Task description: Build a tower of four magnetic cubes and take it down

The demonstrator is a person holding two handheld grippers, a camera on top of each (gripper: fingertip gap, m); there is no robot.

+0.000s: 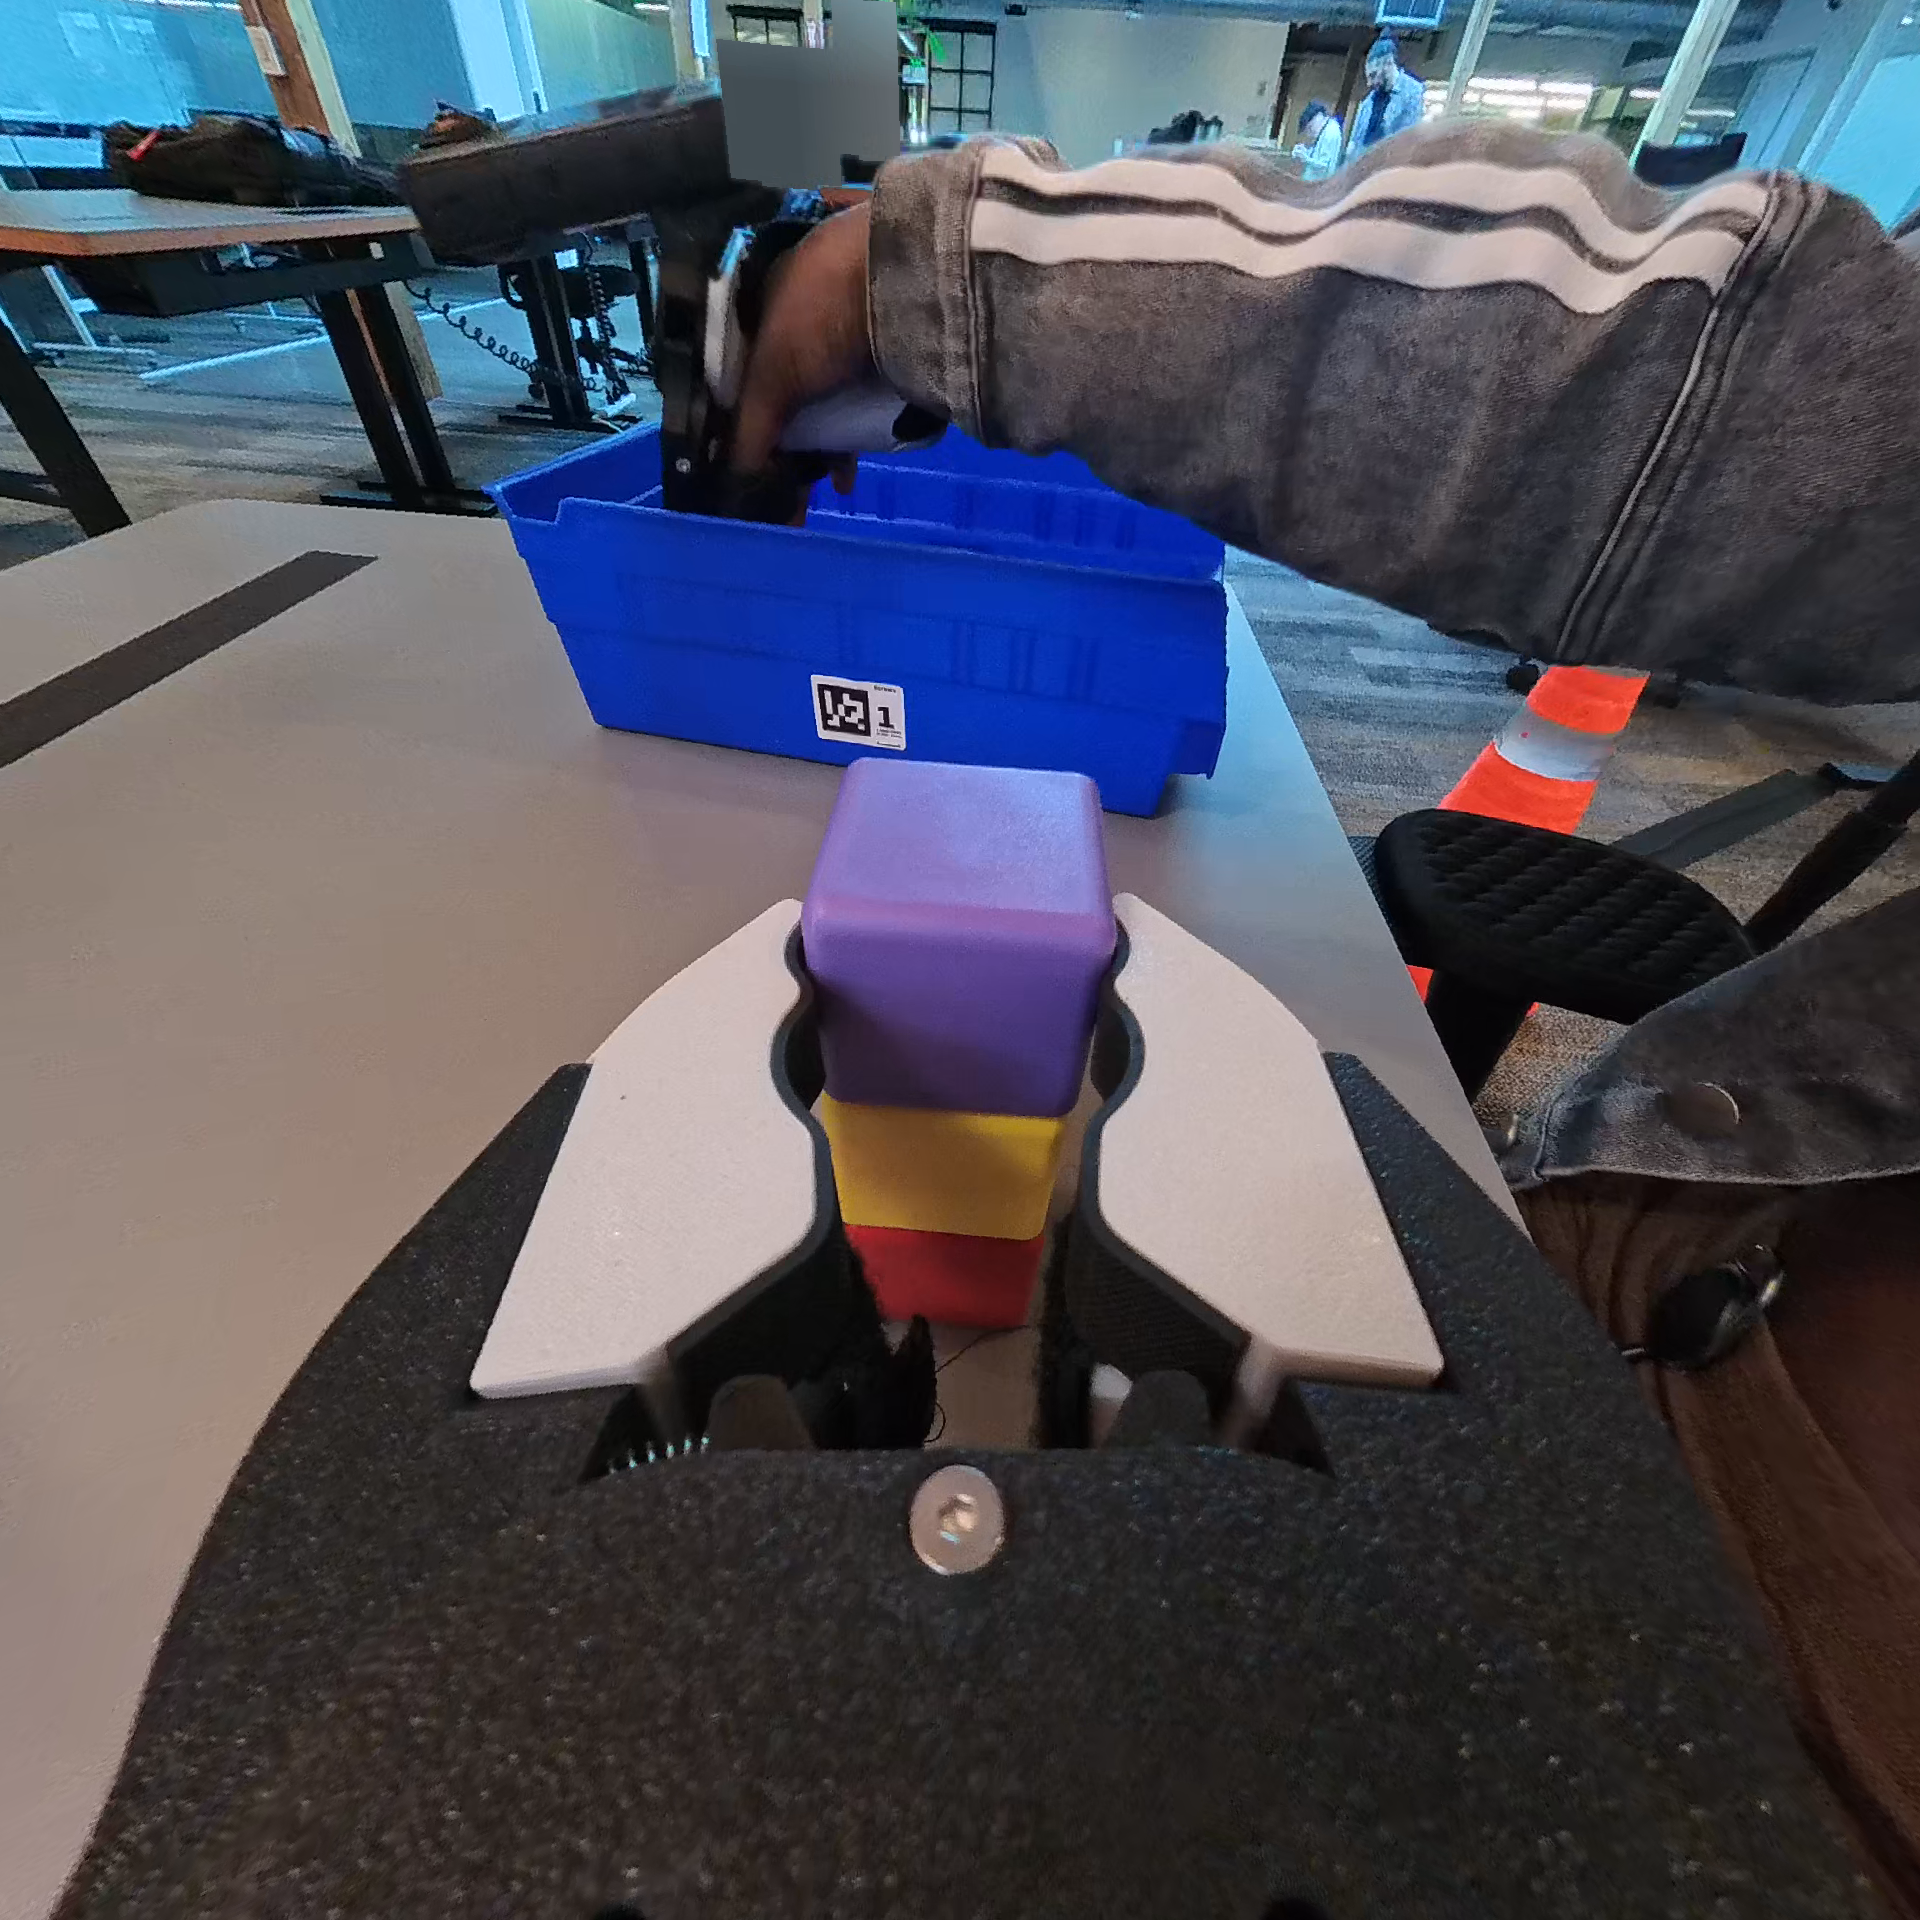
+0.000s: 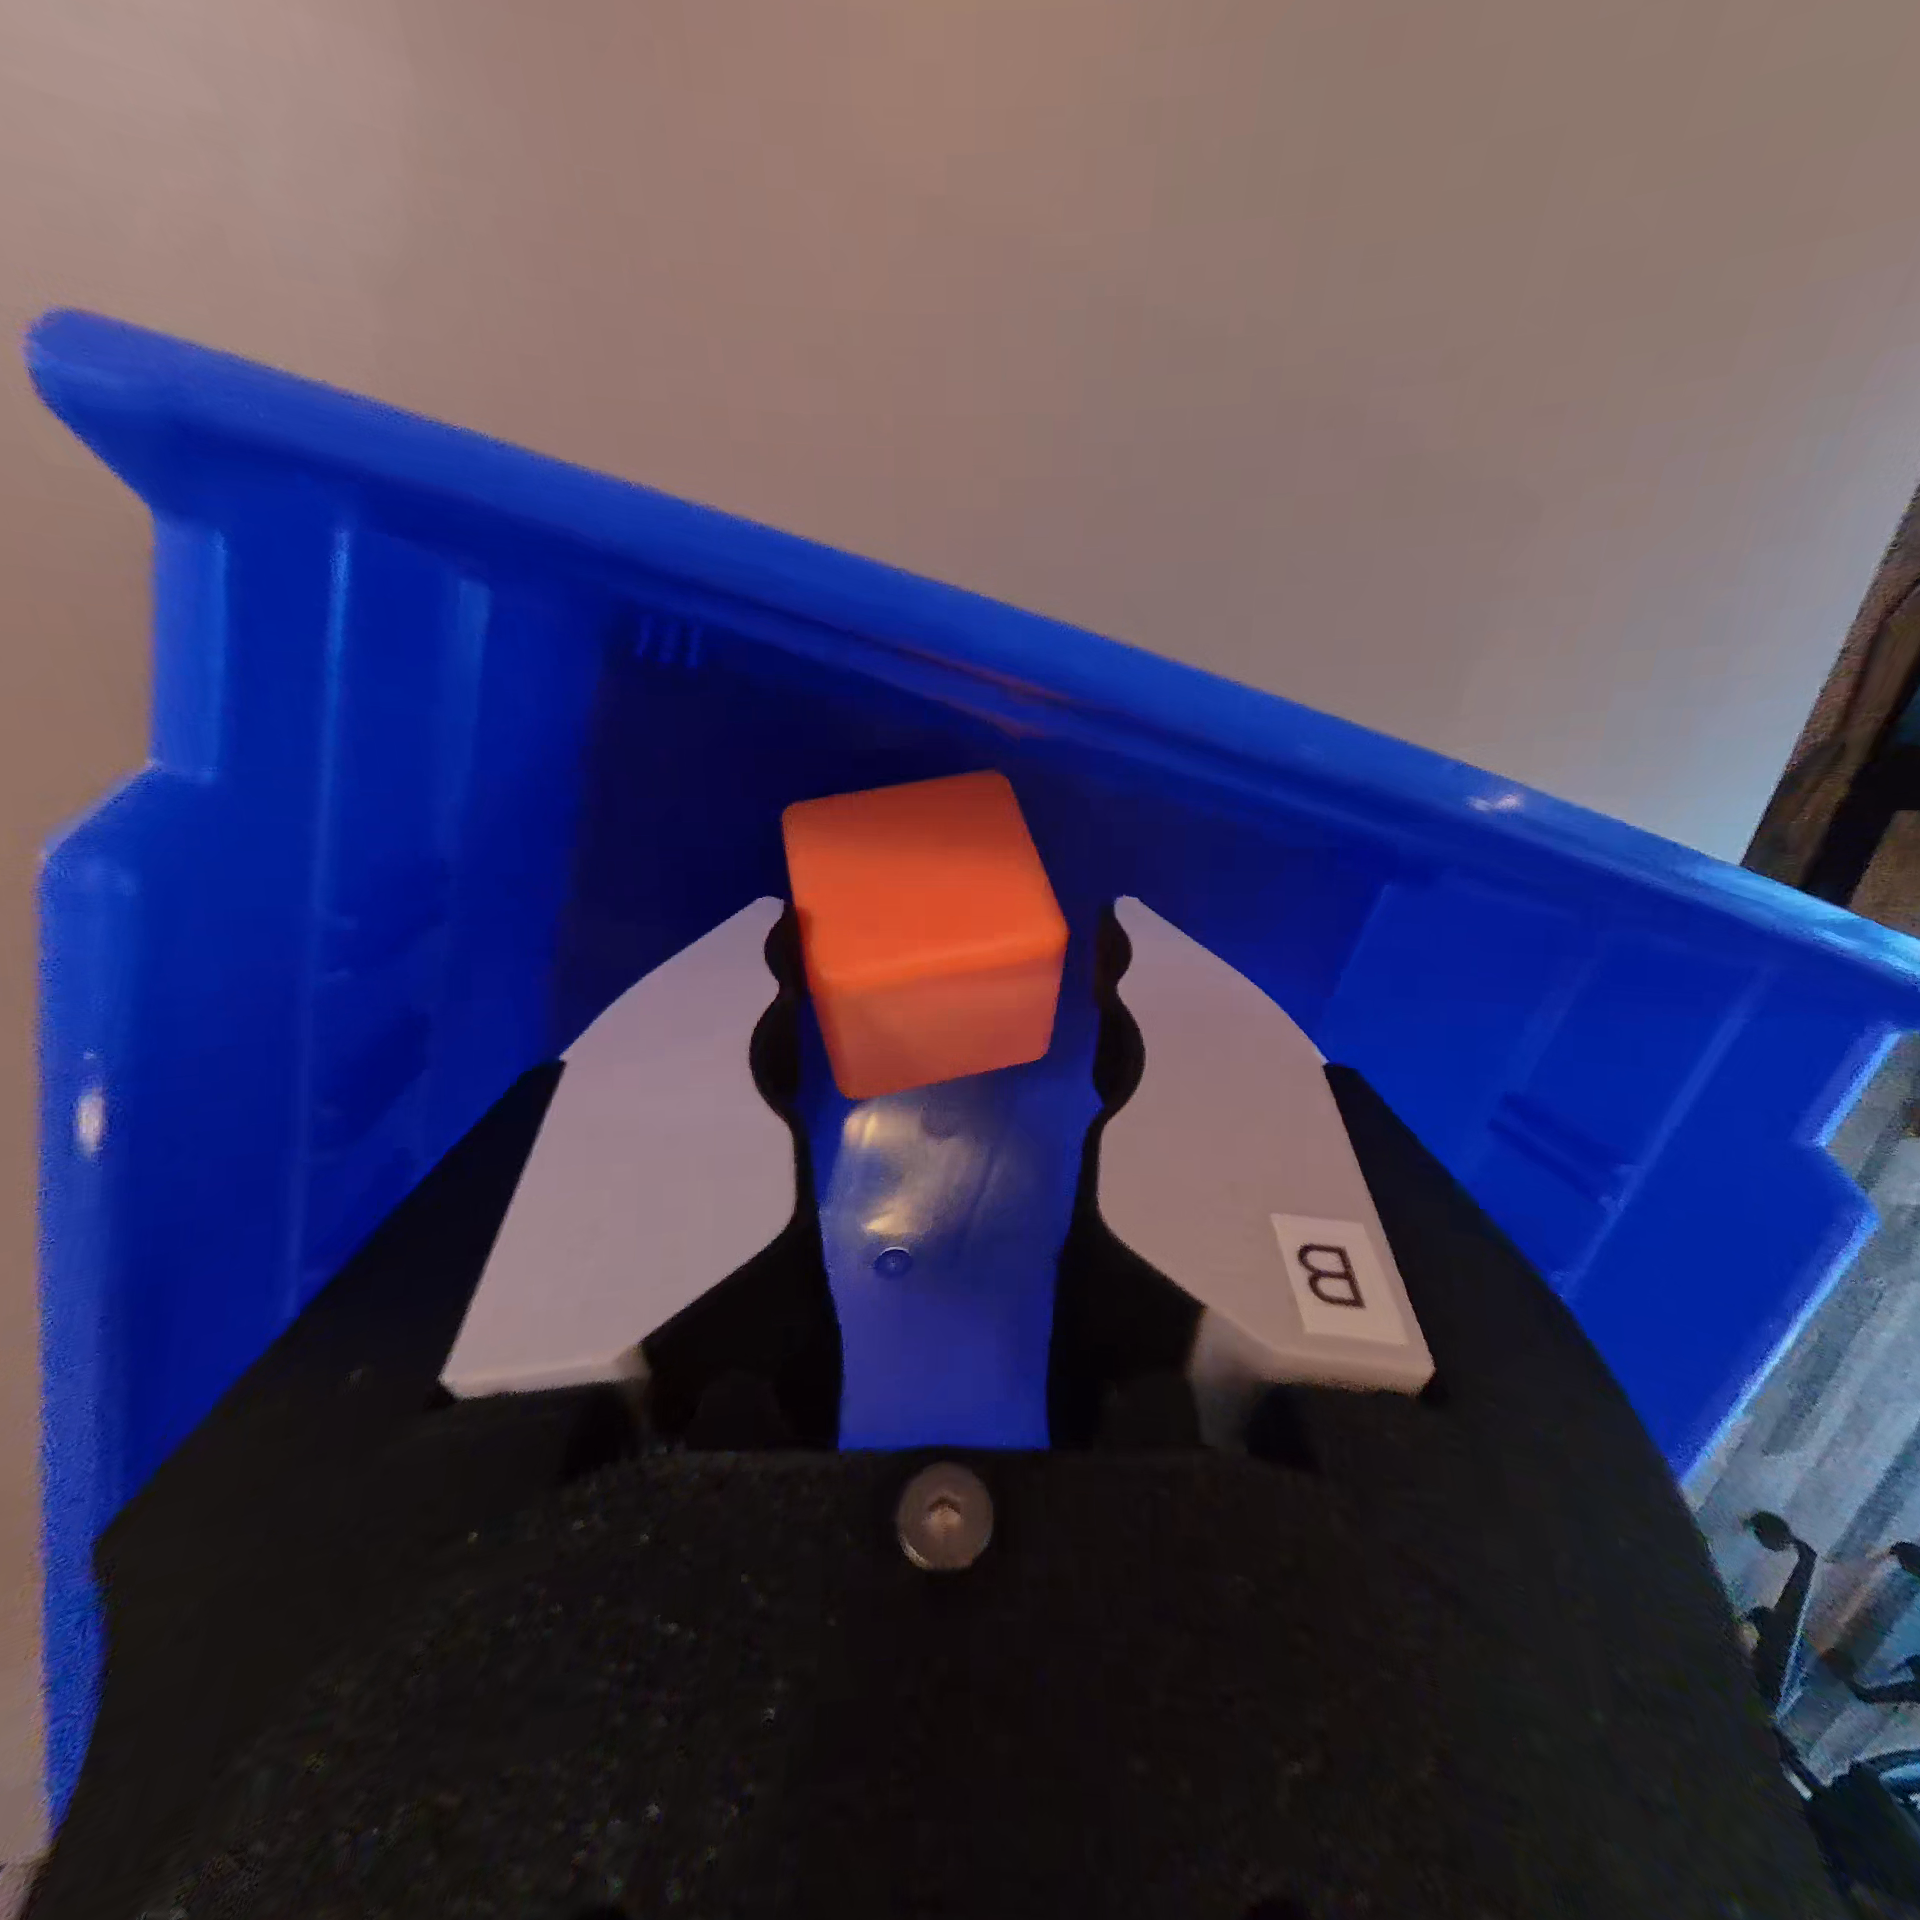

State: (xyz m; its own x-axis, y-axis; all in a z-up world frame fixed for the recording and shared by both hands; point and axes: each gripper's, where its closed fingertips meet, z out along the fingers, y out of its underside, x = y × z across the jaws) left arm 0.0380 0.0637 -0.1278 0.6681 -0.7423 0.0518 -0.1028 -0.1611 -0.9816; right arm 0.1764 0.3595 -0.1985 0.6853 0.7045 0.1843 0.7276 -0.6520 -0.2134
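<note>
**Three cubes stacked, a fourth in the bin**

An open office lies behind the grey table (image 1: 312, 935), where a blue bin (image 1: 727, 623) sits near the far right corner. Near the right edge stands a stack – purple cube (image 1: 956, 935) on yellow cube (image 1: 940, 1169) on red cube (image 1: 951, 1278) – with the left tool (image 1: 958, 925) clamped on the purple one. The right tool (image 2: 940, 925) reaches into the bin, fingers apart around an orange cube (image 2: 920, 925) – a gap shows at its right side
</note>
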